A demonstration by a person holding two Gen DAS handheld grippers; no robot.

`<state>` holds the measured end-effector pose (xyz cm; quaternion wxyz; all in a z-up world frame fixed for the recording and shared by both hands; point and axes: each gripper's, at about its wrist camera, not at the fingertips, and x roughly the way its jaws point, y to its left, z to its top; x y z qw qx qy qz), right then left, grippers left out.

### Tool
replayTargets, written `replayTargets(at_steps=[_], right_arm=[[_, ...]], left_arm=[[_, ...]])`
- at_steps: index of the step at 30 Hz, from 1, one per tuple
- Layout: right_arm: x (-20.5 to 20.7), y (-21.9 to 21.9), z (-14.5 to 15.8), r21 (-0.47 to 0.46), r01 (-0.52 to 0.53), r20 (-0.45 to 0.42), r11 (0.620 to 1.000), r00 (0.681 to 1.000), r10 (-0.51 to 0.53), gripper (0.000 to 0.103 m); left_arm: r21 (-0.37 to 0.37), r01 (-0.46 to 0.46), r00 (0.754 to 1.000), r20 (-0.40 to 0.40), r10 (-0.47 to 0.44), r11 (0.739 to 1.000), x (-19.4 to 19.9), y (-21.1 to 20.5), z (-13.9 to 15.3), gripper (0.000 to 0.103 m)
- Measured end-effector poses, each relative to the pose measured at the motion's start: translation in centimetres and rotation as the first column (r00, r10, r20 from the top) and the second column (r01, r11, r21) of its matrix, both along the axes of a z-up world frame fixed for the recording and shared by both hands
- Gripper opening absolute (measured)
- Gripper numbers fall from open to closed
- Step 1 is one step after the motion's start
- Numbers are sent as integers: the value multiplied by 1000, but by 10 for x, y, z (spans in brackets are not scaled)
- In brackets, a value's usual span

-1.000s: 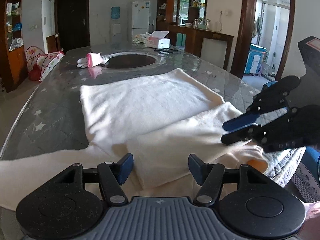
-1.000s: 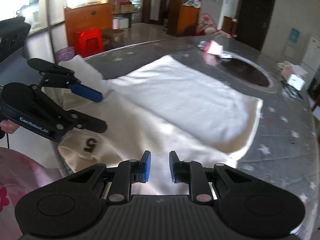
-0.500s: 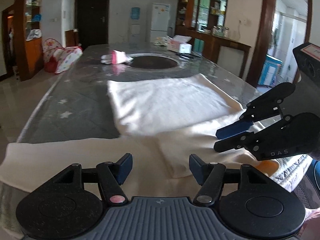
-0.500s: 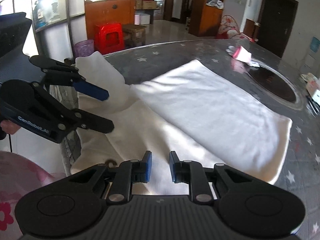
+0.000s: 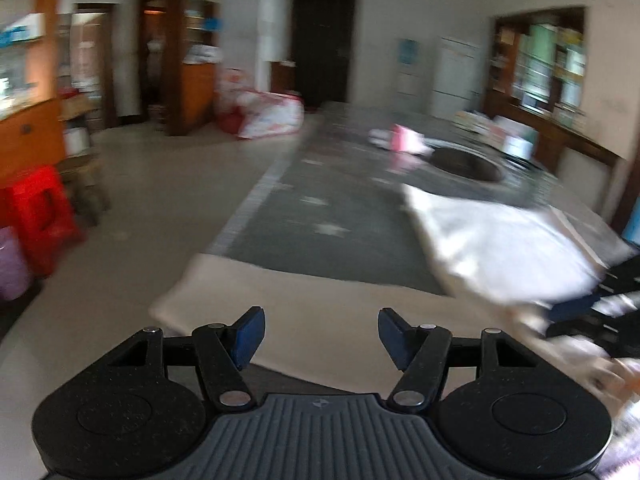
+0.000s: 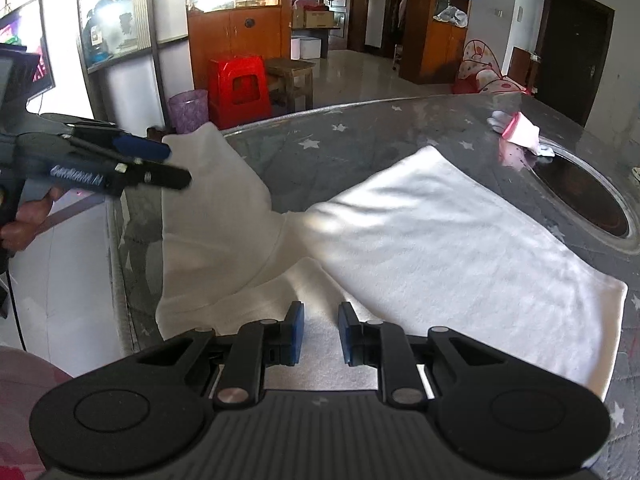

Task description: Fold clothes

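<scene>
At the near edge of the tabletop [image 6: 360,136], the right gripper [image 6: 320,334] hangs low over the white garment [image 6: 440,248], its blue pads narrowed to a slim gap with nothing caught between them; it grasps no cloth. Just beyond its tips the garment is partly folded: one sleeve lies doubled over the body, and the body spreads flat toward the far right corner.

To the left, the other sleeve [image 6: 208,184] runs along the left edge, its cuff reaching out past the rim. The left gripper [image 6: 160,164] hovers above that cuff with jaws parted and empty; its own blurred view shows the sleeve below its open pads [image 5: 250,330].

Farther off, a small pink-and-white bundle [image 6: 520,134] rests beside the dark round inset [image 6: 580,196] in the tabletop.

The risk, as I judge it, lies at the overhanging cuff: a pinch that takes only the very tip, or closes over air beyond the rim, could let the sleeve slide off and drag the shoulder with it. A hasty pull across could also ruck the flat body and undo the fold already laid.
</scene>
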<state>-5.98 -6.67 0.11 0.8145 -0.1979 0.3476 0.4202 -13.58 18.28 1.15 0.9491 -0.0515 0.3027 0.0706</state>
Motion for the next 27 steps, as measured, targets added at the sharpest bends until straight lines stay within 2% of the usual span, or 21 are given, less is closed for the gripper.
replayTargets(at_steps=[3,6,11,14,15,17,24,27], right_arm=[[-3,-2,2,2,-2,4,1000,1000,2,18],[-6,-4,5,5,-1,6,1000,1000,1,18],[-11,-8,9,13,8,11,1000,1000,-8,18],[-13,-11,12,22,17,13,1000,1000,-17,19],[-14,-12,13,25,20,13,999,1000,-21,19],[-15,-15,13,30,28,14,999,1000,-28,19],[-15,-21,13,41,54,12,998,998,-55,19],[-16,-26,14,52,70,13,996,997,-71,19]], left_arm=[[9,-154,988,5,154,988,1,25,-1,69],[-16,-248,969,-8,248,969,5,45,-5,70],[-27,-293,956,-39,292,956,15,61,-16,70],[-74,-284,958,-56,281,956,17,67,-21,67],[-90,-281,959,-62,276,955,17,69,-22,58],[-116,-285,958,-59,280,952,17,71,-24,51],[-120,-308,951,-47,305,944,11,78,-19,10],[-132,-286,958,-17,286,949,8,74,-9,9]])
